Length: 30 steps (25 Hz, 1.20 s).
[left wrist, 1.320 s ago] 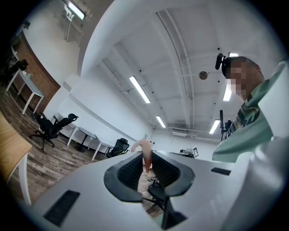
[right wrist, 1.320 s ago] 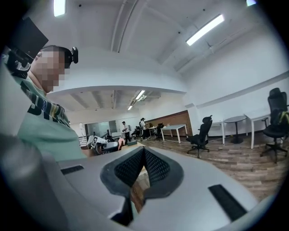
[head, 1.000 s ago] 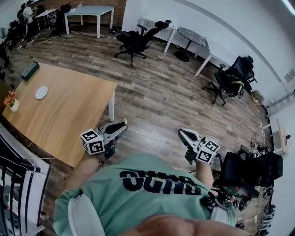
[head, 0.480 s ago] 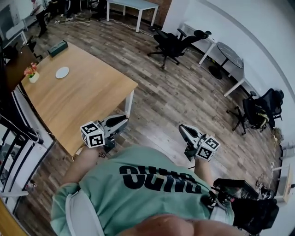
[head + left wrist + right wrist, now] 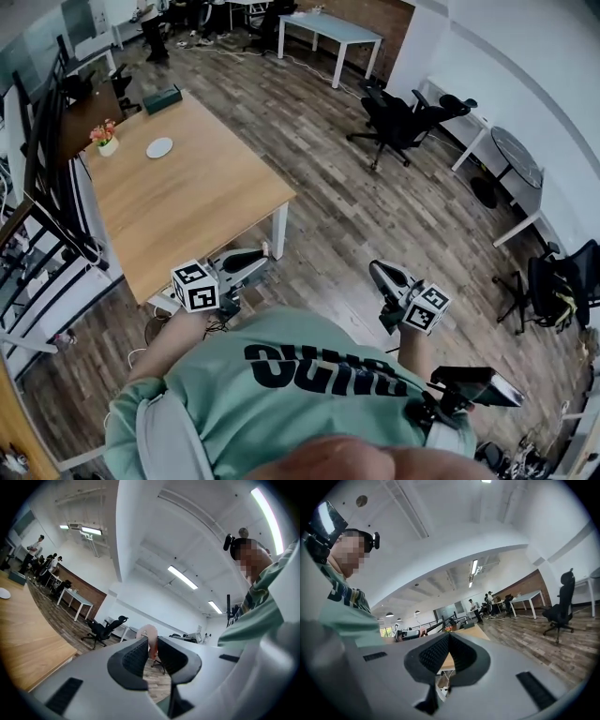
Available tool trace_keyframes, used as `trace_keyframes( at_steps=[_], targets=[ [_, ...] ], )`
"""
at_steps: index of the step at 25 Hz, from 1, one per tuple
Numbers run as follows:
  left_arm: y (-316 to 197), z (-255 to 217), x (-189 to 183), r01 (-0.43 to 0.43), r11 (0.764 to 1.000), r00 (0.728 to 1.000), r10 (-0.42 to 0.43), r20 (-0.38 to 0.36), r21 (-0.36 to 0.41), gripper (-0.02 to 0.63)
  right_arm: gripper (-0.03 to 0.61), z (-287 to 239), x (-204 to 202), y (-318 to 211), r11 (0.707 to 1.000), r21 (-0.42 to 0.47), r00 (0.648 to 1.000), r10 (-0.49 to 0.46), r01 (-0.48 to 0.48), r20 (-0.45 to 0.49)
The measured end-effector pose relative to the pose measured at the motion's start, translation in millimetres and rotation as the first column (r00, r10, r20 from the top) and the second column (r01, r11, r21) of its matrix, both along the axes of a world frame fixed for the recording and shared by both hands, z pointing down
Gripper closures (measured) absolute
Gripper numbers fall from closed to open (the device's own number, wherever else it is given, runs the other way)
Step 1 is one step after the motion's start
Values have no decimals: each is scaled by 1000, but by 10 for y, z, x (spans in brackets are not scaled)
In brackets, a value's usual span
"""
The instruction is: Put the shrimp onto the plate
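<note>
A pink shrimp (image 5: pixel 148 633) sticks up between the jaws of my left gripper (image 5: pixel 151 644), which is shut on it. In the head view the left gripper (image 5: pixel 257 262) is held close to the person's torso, just off the near corner of the wooden table (image 5: pixel 197 202); the shrimp does not show there. The small white plate (image 5: pixel 159 147) lies far off on the table's far side, and shows at the left edge of the left gripper view as the plate (image 5: pixel 3 593). My right gripper (image 5: pixel 379 273) hangs over the floor, its jaws shut (image 5: pixel 449 637) with nothing between them.
A flower pot (image 5: pixel 105 139) and a dark box (image 5: pixel 161 98) stand on the table beyond the plate. Black railings (image 5: pixel 42 202) run along the table's left side. Office chairs (image 5: pixel 403 114) and other tables (image 5: pixel 330 26) stand farther off on the wood floor.
The head view has swung round: the table and plate have shifted right and nearer the middle. Both grippers stay held by the torso, the left one shut on the shrimp.
</note>
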<state>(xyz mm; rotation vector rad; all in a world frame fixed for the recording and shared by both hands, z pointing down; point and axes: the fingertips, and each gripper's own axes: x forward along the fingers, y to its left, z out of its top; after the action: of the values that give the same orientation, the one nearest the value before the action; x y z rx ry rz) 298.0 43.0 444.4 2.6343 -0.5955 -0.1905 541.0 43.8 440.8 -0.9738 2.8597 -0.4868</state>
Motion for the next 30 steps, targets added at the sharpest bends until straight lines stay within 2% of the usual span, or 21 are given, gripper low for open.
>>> trace_keyframes(
  at_steps=[8, 16, 22, 27, 30],
  targets=[
    [-99, 10, 240, 92, 996, 995, -92, 42, -11, 549, 572, 154, 218, -367, 995, -19, 995, -93, 94, 46],
    [-437, 108, -16, 122, 992, 993, -122, 10, -34, 549, 572, 175, -62, -753, 990, -48, 991, -132, 132, 13],
    [-1006, 33, -504, 87, 996, 996, -87, -28, 6, 549, 572, -39, -519, -1256, 995, -14, 995, -97, 97, -35],
    [-1601, -81, -1218, 67, 997, 997, -65, -50, 44, 549, 572, -231, -1163, -1700, 997, 27, 995, -71, 73, -75],
    [-1912, -80, -1620, 50, 998, 997, -47, -57, 47, 549, 572, -302, -1593, -2015, 998, 27, 997, -54, 55, -60]
  ],
)
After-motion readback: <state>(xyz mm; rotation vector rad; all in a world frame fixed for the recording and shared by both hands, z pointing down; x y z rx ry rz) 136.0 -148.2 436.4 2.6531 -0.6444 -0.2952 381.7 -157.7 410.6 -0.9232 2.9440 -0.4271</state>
